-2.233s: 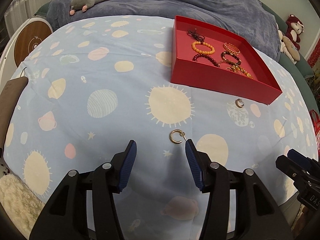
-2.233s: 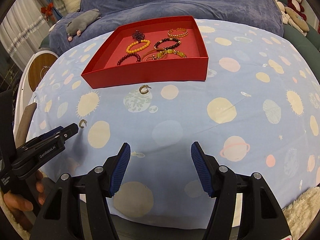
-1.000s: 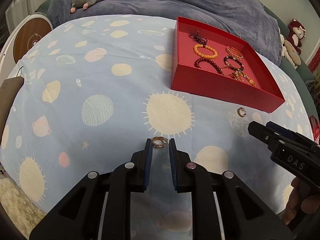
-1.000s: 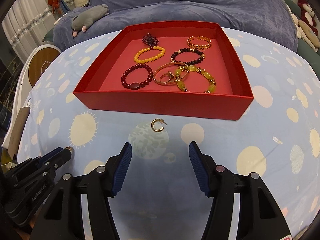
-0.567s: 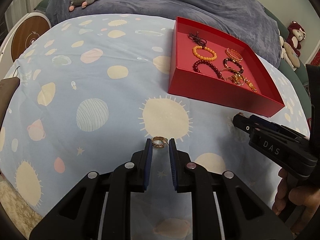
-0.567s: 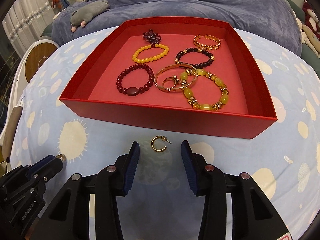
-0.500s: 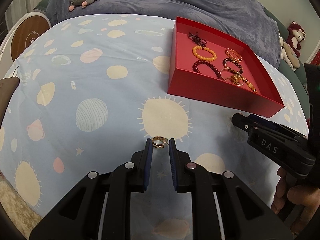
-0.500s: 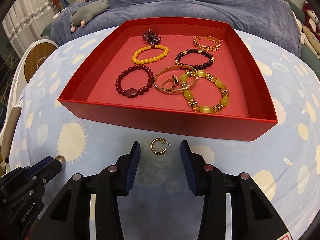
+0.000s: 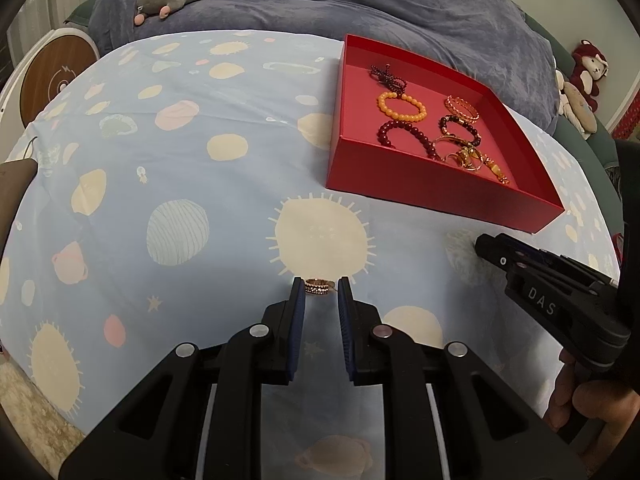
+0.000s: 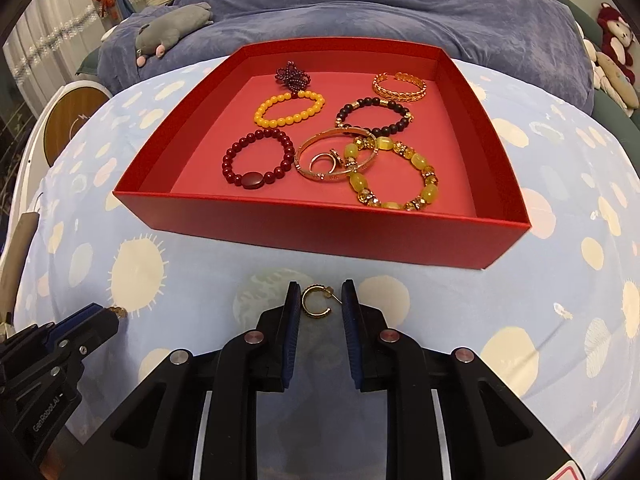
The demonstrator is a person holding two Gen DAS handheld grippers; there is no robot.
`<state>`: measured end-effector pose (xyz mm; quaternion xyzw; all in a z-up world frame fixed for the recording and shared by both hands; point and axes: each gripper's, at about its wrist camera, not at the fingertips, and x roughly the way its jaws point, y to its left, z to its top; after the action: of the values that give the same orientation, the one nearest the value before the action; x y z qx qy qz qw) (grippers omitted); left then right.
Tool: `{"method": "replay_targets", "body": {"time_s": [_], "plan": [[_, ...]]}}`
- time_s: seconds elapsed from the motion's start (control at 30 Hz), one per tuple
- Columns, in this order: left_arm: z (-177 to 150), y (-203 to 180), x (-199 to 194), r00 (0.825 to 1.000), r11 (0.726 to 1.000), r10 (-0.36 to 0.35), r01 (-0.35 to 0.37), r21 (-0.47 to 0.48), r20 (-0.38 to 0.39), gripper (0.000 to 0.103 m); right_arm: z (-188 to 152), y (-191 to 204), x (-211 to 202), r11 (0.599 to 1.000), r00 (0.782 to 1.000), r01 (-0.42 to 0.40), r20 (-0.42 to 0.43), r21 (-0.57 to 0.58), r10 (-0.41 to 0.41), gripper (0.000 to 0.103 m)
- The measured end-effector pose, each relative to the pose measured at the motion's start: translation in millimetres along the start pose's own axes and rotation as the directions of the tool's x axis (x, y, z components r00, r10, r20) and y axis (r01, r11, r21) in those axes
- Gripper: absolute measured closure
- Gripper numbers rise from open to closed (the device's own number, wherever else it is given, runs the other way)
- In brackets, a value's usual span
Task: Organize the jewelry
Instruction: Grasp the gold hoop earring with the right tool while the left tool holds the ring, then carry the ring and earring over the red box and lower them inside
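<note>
While each hand-held gripper pinches one earring, left (image 9: 320, 286), right (image 10: 320, 298) (two earrings), six bracelets boxed.

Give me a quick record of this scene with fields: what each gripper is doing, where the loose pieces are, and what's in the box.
left hand-held gripper: shut on a gold earring
right hand-held gripper: fingers close on either side of a second gold hoop earring lying on the tablecloth; contact not clear
red box: holds several bead bracelets, bangles and a ring
surface: blue planet-print tablecloth
</note>
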<state>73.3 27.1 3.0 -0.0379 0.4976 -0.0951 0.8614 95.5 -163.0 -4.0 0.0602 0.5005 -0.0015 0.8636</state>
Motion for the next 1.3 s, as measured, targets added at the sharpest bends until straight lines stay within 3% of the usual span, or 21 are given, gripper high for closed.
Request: {"method": "replay_targets", "body": {"time_s": [0.07, 0.33, 0.47, 0.5, 0.6, 0.73, 1.03, 1.1, 1.2, 1.3], "plan": [[3, -3, -3, 1.000, 1.000, -0.009, 0.009, 0.003, 0.000, 0.093, -5, -5, -10, 1.000, 1.000, -0.006, 0.005, 0.026, 0.006, 0.083], [10, -22, -14, 0.999, 0.999, -0.041, 0.040, 0.028, 0.021, 0.093, -24, -17, -46, 0.995, 0.999, -0.035, 0.028, 0.094, 0.032, 0.083], [0, -17, -16, 1.000, 0.999, -0.014, 0.014, 0.037, 0.018, 0.092, -33, -17, -55, 0.995, 0.999, -0.043, 0.031, 0.090, 0.040, 0.083], [-4, -13, -15, 1.000, 1.000, -0.009, 0.008, 0.028, 0.010, 0.089, -36, -18, -56, 0.995, 0.999, -0.045, 0.030, 0.090, 0.042, 0.083], [-13, -4, -13, 1.000, 1.000, 0.008, -0.008, 0.009, 0.008, 0.063, -42, -18, -56, 0.994, 0.999, -0.051, 0.023, 0.098, 0.049, 0.083], [-18, 3, -7, 1.000, 1.000, 0.024, -0.024, 0.004, -0.006, 0.057, -47, -17, -56, 0.993, 0.998, -0.056, 0.013, 0.103, 0.055, 0.083], [-5, -2, 12, 0.999, 0.999, 0.043, -0.044, 0.018, 0.024, 0.059, -44, -16, -51, 0.992, 0.998, -0.064, 0.005, 0.110, 0.064, 0.083], [-2, -3, 14, 0.999, 0.999, 0.039, -0.040, 0.026, 0.030, 0.063, -44, -16, -50, 0.992, 0.998, -0.066, 0.002, 0.109, 0.066, 0.083], [0, -4, 16, 0.999, 0.999, 0.032, -0.033, 0.033, 0.034, 0.079, -44, -15, -48, 0.992, 0.998, -0.068, -0.002, 0.109, 0.068, 0.083], [-1, -4, 16, 0.999, 0.999, 0.030, -0.031, 0.040, 0.037, 0.085, -43, -14, -47, 0.992, 0.997, -0.071, -0.004, 0.109, 0.071, 0.083]]}}
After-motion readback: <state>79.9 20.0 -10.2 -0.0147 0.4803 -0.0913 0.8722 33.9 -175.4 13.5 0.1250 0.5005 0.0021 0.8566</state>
